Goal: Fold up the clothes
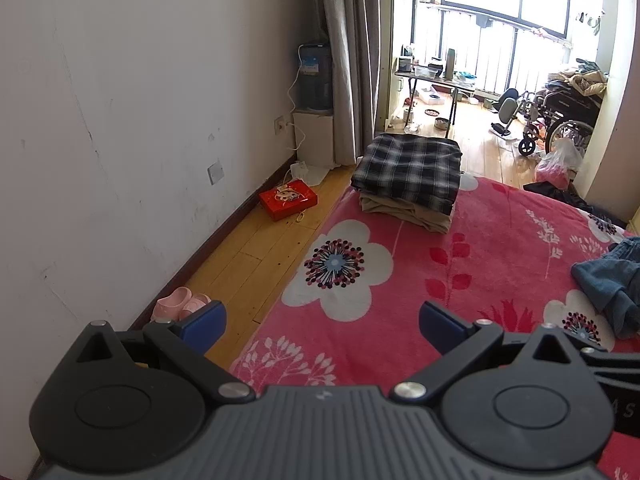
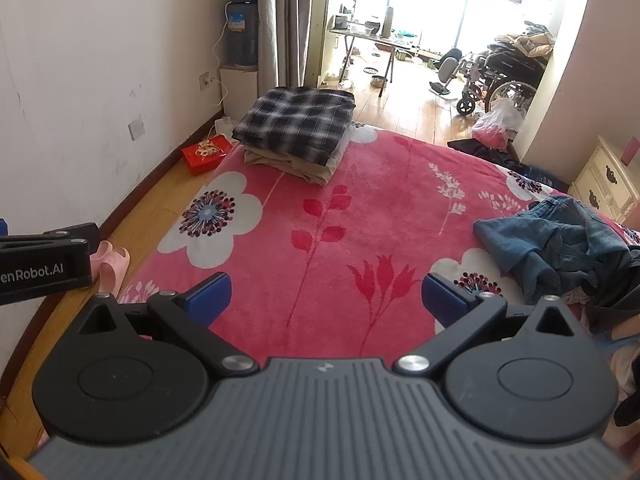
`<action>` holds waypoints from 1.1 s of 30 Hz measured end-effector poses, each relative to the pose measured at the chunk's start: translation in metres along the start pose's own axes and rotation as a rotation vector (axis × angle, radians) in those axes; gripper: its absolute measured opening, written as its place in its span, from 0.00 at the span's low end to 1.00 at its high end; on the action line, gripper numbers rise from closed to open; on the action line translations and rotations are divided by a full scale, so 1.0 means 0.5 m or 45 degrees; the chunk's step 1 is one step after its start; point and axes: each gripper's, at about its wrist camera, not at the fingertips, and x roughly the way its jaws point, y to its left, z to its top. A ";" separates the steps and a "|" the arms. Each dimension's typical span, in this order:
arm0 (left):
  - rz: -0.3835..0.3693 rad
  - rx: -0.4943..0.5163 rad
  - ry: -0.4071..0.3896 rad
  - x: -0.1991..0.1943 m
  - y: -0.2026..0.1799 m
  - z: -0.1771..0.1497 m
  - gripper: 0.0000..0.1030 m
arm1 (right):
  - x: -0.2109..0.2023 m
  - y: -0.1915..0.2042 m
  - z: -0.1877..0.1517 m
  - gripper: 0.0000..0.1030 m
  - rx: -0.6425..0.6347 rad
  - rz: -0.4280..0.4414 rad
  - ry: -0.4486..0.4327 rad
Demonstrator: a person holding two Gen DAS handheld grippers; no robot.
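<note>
**Both grippers empty above the bed, clothes at two corners**

Left wrist view: the left gripper (image 1: 322, 320) hangs with its blue fingers spread wide, nothing between them, over the near left edge of the bed (image 1: 460, 240). A strip of wooden floor (image 1: 256, 248) runs between that edge and the wall, with pink slippers (image 1: 180, 304) and a red box (image 1: 288, 199) on it. The folded stack (image 1: 408, 178) (plaid piece on top, beige beneath) sits at the bed's far left corner. The denim garment (image 1: 612, 280) is cut off by the right border.

Right wrist view: the right gripper (image 2: 326, 294) is likewise wide apart and empty, above a broad bare stretch of blanket. The denim garment (image 2: 560, 240) lies crumpled just right of it, partly under darker cloth too dim to identify. A nightstand (image 2: 608, 180) stands beyond the bed's right edge.
</note>
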 end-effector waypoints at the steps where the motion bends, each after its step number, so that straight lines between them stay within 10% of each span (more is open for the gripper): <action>1: 0.000 -0.002 0.001 0.000 0.001 0.000 1.00 | 0.000 0.001 0.000 0.99 -0.002 0.000 0.000; 33: -0.007 -0.013 -0.013 -0.007 0.014 0.004 1.00 | -0.006 0.012 0.014 0.99 -0.015 -0.025 -0.024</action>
